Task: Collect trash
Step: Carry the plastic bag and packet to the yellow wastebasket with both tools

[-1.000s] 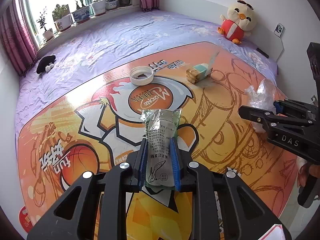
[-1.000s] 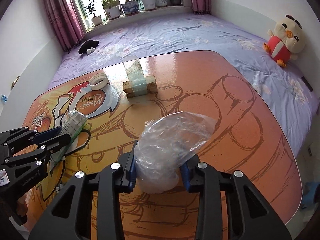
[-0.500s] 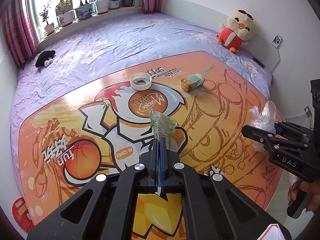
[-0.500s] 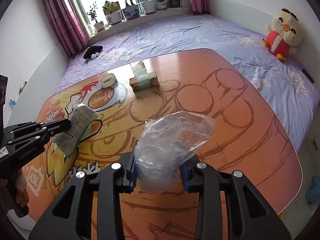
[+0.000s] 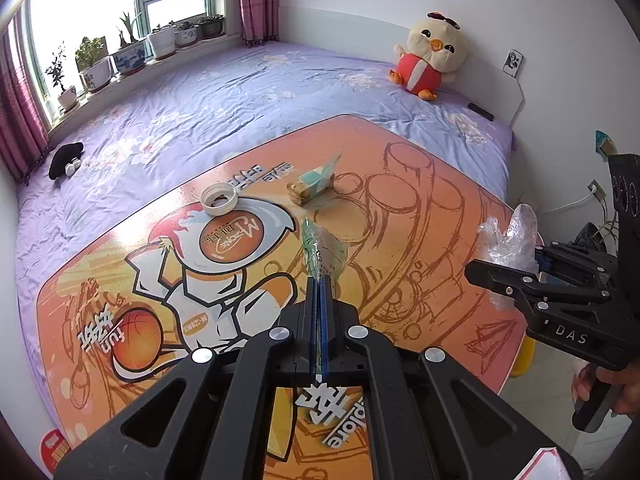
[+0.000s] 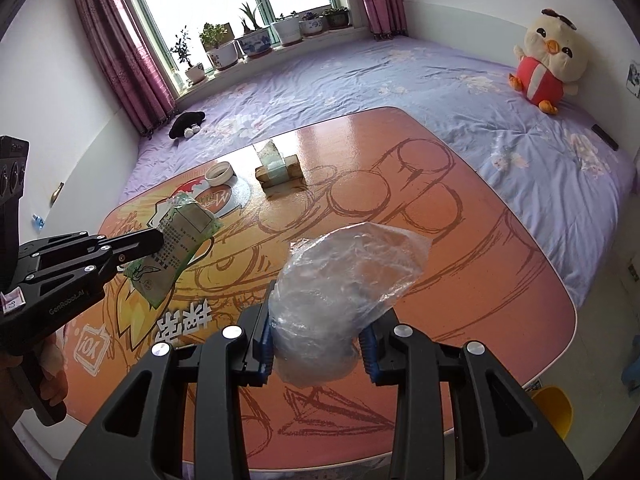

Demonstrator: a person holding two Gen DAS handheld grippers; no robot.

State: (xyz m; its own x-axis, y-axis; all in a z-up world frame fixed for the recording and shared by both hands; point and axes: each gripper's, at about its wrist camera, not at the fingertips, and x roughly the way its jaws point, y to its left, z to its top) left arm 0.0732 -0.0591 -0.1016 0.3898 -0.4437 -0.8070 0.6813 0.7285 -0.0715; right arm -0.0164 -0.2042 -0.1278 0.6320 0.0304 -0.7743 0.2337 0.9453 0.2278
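My left gripper (image 5: 319, 280) is shut on a flat green snack wrapper (image 5: 323, 250) and holds it edge-on above the orange table (image 5: 440, 216); the wrapper also shows in the right wrist view (image 6: 173, 248). My right gripper (image 6: 316, 336) is shut on a crumpled clear plastic bag (image 6: 340, 280), lifted off the table; the bag also shows at the right of the left wrist view (image 5: 510, 240). A white lid (image 5: 219, 199) and a teal-wrapped biscuit pack (image 5: 312, 186) lie on the far part of the table.
The table stands on a bed with a purple sheet (image 5: 240, 100). A chick plush toy (image 5: 430, 60) sits by the far wall, a black item (image 5: 66, 158) lies near the window, and potted plants (image 5: 132, 52) line the sill. A yellow stool (image 6: 554, 408) stands below the table's right edge.
Both grippers have risen from the table with their loads. The left jaws closed flat on the green wrapper, which turned edge-on.
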